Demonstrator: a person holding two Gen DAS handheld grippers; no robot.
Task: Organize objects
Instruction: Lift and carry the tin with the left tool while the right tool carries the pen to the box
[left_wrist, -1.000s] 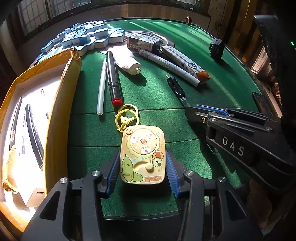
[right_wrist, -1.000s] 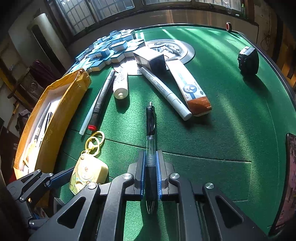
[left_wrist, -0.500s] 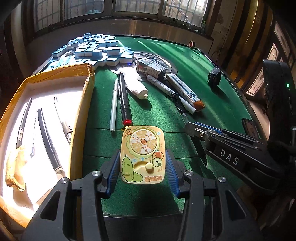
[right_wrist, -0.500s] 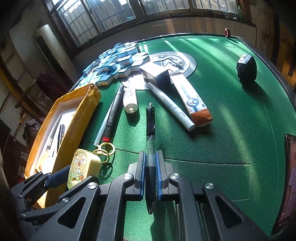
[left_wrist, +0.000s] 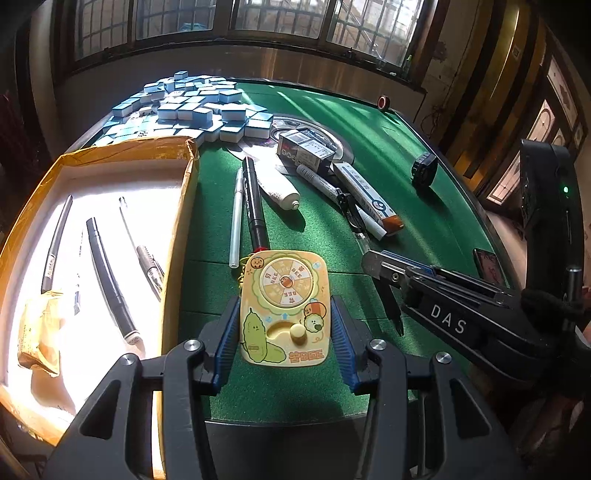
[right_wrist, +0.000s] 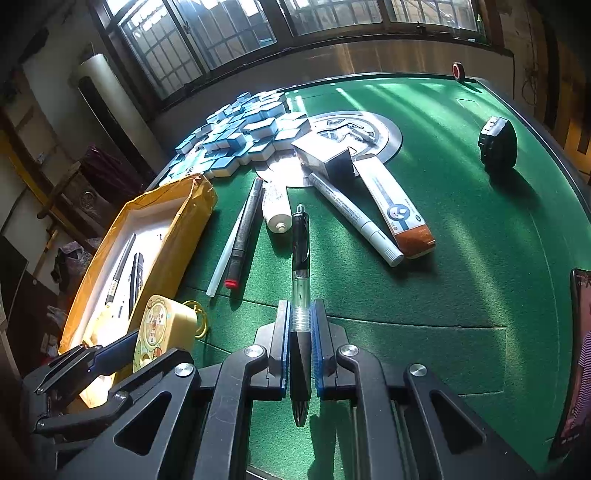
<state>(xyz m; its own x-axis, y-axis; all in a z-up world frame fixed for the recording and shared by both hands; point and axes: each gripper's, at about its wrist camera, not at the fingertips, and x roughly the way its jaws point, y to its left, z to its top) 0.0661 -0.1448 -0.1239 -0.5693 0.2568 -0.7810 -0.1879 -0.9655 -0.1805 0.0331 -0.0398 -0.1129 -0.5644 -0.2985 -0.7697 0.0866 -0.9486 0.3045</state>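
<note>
Gripping a yellow rectangular cartoon spinner toy (left_wrist: 283, 308) by its two long sides, the left gripper (left_wrist: 284, 332) holds it above the green felt table (left_wrist: 406, 122), just right of the open cardboard box (left_wrist: 177, 221); the toy's key ring is mostly hidden behind it. The right gripper (right_wrist: 300, 343) is clamped narrow on a black-and-clear ballpoint pen (right_wrist: 300, 258), whose grip section is covered by the pads. Box contents glare white, so the pens inside are hard to read. Right of the box, bare felt lies open near the table's front edge.
</note>
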